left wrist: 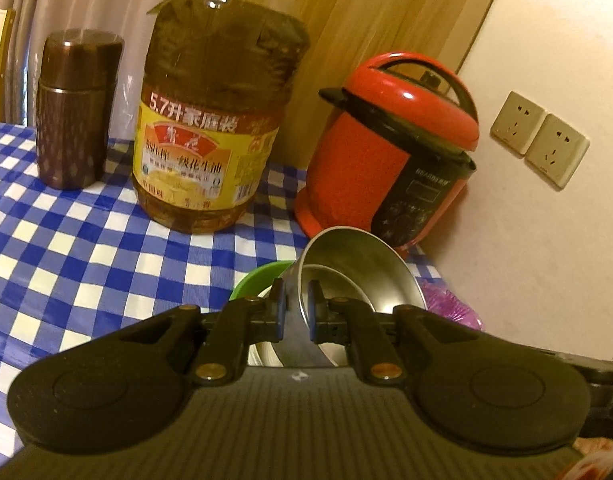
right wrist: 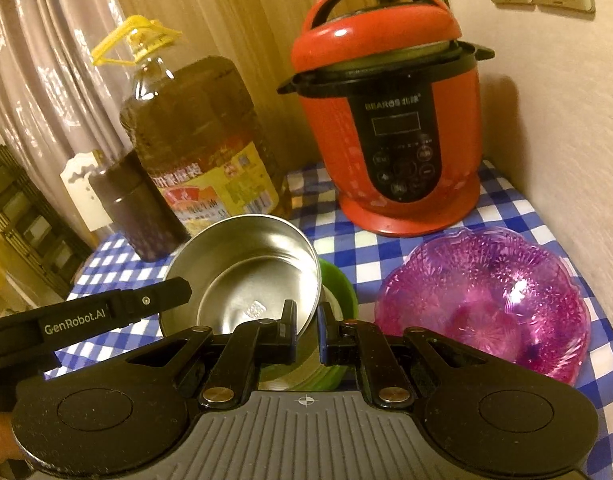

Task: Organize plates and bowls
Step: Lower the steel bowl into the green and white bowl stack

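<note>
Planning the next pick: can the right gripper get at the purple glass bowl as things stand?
Probably not yet. The right gripper is shut on the rim of the round steel bowl, so it is occupied. The path itself looks free: the purple patterned glass bowl sits uncovered on the checked cloth just beside it.

Shiny steel bowl (right wrist: 250, 272), glossy translucent purple plastic bowl (right wrist: 486, 304), checked tablecloth (left wrist: 66, 240)
</note>
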